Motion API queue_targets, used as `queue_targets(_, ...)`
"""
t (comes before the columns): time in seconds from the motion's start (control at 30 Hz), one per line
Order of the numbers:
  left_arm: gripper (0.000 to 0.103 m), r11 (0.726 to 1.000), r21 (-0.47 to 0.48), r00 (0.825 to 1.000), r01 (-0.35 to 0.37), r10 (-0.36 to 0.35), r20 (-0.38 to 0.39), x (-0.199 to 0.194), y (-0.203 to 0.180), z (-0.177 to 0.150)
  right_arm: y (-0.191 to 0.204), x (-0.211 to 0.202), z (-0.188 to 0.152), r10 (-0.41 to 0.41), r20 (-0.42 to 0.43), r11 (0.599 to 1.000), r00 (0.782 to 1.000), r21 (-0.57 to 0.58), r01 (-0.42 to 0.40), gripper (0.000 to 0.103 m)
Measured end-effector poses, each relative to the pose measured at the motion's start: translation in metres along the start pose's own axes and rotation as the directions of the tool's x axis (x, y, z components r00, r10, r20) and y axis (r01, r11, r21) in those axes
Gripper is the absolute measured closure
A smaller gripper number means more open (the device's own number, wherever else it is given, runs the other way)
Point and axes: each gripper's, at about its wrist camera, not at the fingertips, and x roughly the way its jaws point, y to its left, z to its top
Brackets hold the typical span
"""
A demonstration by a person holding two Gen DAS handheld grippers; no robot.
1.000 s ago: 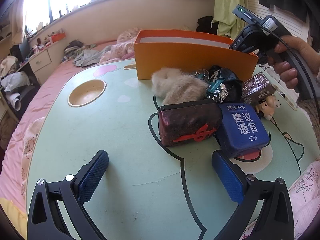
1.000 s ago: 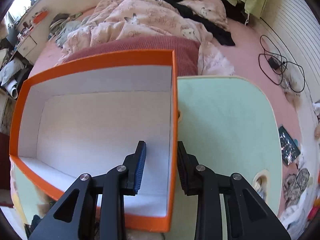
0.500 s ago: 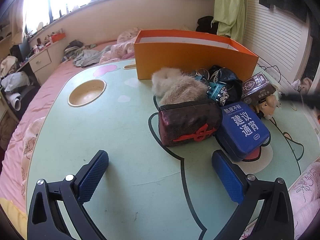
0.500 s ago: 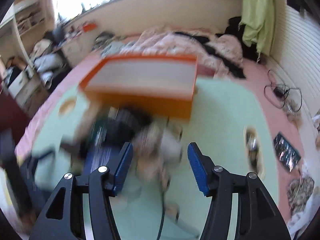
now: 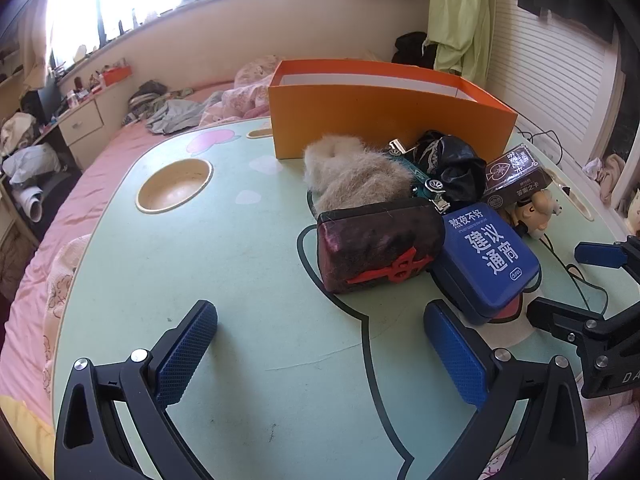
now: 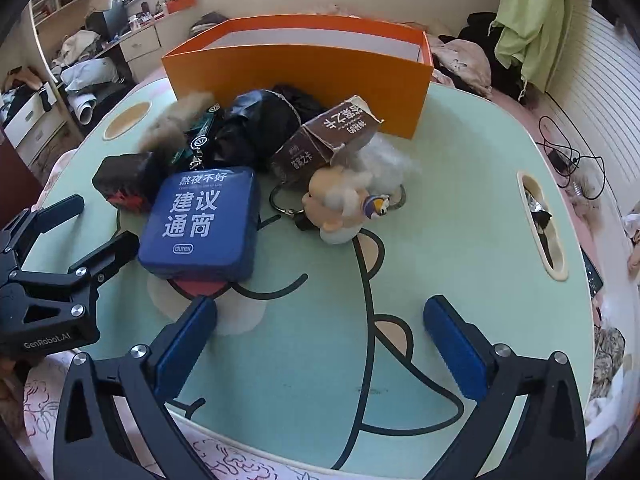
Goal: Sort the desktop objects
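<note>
Having pulled our right gripper [image 6: 320, 344] back from the orange box [image 6: 304, 80], we hover both claws spread wide and empty; left gripper [image 5: 320, 356] faces the maroon pouch [image 5: 378, 248]; the blue tin [image 6: 202, 224] sits nearest, the pile unsorted.

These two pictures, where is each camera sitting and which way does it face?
Left wrist: rides the open left gripper, low over the green table, facing the orange box; the right gripper shows at its right edge.
Right wrist: rides the open right gripper, facing the same box; the left gripper shows at its left edge.
Shared: the blue case and the clutter around it.
</note>
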Motion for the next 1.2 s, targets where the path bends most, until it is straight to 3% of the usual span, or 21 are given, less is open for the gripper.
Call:
queue_targets(0.6, 0.000, 1.000, 0.003, 1.000, -0.002, 0.002, 0.000, -0.001, -0.001, -0.001, -0.005, 0.007, 0.001, -0.022, 0.012, 0.999, 1.000, 0.037, 0.022, 0.000)
queue_targets(0.73, 0.000, 0.998, 0.047, 0.999, 0.036, -0.036, -0.007, -0.004, -0.006, 0.001, -0.011, 0.010, 0.002, -0.016, 0.017, 0.999, 1.000, 0.041, 0.016, 0.000)
queue_targets(0.87, 0.000, 0.992, 0.032, 0.992, 0.121, -0.122, 0.015, -0.013, -0.004, 0.017, -0.012, 0.010, 0.002, -0.015, 0.021, 0.999, 1.000, 0.043, 0.014, 0.000)
queue_targets(0.93, 0.000, 0.991, 0.025, 0.991, 0.131, -0.131, 0.011, -0.011, -0.004, 0.028, -0.011, 0.010, 0.002, -0.015, 0.021, 0.999, 1.000, 0.043, 0.014, 0.000)
queue_targets(1.03, 0.007, 0.991, -0.013, 0.991, 0.130, -0.130, 0.004, -0.003, -0.001, 0.040, -0.012, 0.010, 0.002, -0.014, 0.022, 0.999, 1.000, 0.043, 0.013, 0.000)
queue_targets(1.1, 0.024, 0.988, -0.021, 0.987, 0.155, -0.156, -0.034, 0.006, -0.001, 0.043, -0.011, 0.010, 0.002, -0.013, 0.023, 0.999, 1.000, 0.044, 0.012, 0.000)
queue_targets(1.2, 0.032, 0.981, -0.025, 0.980, 0.193, -0.193, -0.042, 0.011, -0.001, 0.040, -0.011, 0.010, 0.003, -0.013, 0.026, 0.999, 1.000, 0.048, 0.012, 0.000)
